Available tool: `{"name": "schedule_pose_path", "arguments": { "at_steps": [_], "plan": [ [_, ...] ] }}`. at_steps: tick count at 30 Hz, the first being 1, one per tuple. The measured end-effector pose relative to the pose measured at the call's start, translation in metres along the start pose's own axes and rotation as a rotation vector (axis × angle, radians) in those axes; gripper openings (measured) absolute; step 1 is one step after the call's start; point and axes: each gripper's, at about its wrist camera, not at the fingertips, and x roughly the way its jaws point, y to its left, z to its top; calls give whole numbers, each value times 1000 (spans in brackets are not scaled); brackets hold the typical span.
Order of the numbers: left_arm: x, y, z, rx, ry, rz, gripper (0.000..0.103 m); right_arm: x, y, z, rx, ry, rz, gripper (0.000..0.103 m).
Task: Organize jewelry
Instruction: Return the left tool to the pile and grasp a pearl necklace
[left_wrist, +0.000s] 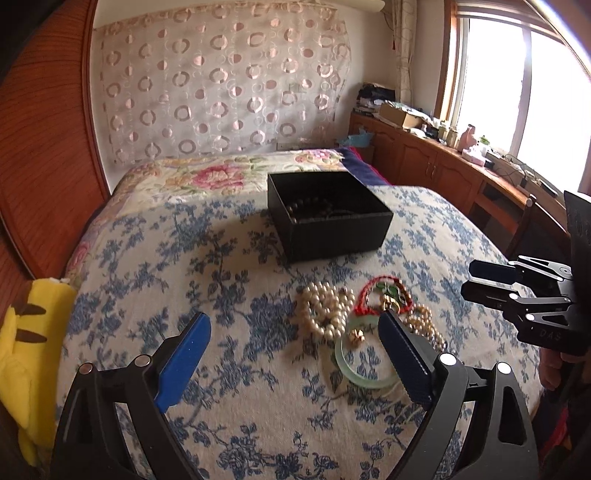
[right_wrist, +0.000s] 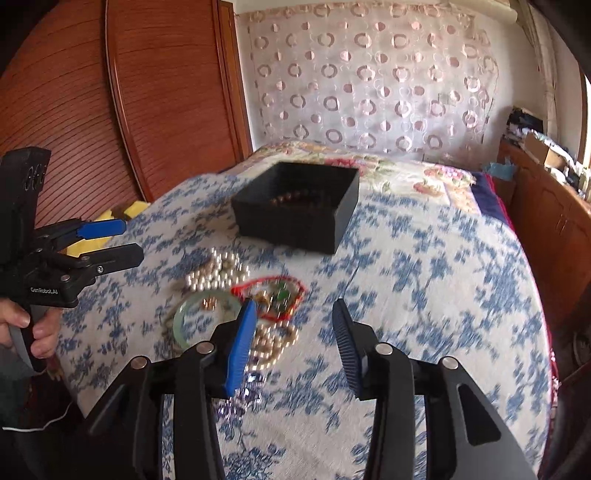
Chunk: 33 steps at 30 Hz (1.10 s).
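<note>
A black open box (left_wrist: 332, 229) (right_wrist: 295, 225) sits on the bed with a dark bead bracelet (left_wrist: 306, 205) inside. In front of it lies a heap of jewelry: a white pearl necklace (left_wrist: 325, 310) (right_wrist: 218, 275), a red cord bracelet (left_wrist: 388, 295) (right_wrist: 273, 299) with green stones, a pale jade bangle (left_wrist: 341, 358) (right_wrist: 178, 321) and a second pearl string (left_wrist: 424, 325) (right_wrist: 273, 343). My left gripper (left_wrist: 293, 317) (right_wrist: 133, 242) hovers wide open over the left of the heap, holding nothing. My right gripper (right_wrist: 294, 304) (left_wrist: 476, 280) is partly open just right of the heap, with nothing between its fingers.
The bed cover (left_wrist: 221, 258) is white with blue flowers. A yellow plush toy (left_wrist: 29, 332) lies at the bed's left edge beside a wooden wardrobe (left_wrist: 44, 147). A cluttered wooden cabinet (left_wrist: 443, 162) runs under the window on the right. A person's hand (right_wrist: 22, 325) holds the left gripper.
</note>
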Motion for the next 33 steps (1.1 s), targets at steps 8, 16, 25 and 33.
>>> {"name": "schedule_pose_path", "arguments": {
  "at_steps": [8,16,25,33],
  "plan": [
    [30,-11,-19,32,83,-27,88,14,4,-24,22,52,23,45],
    [51,-3,-9,-18,129,-81,58,15,3,-28,29,51,29,45],
    [74,0,-3,-79,181,-129,28,14,4,-28,28,58,34,45],
    [60,0,-1,-83,128,-122,6,19,12,-28,12,73,59,45]
  ]
}}
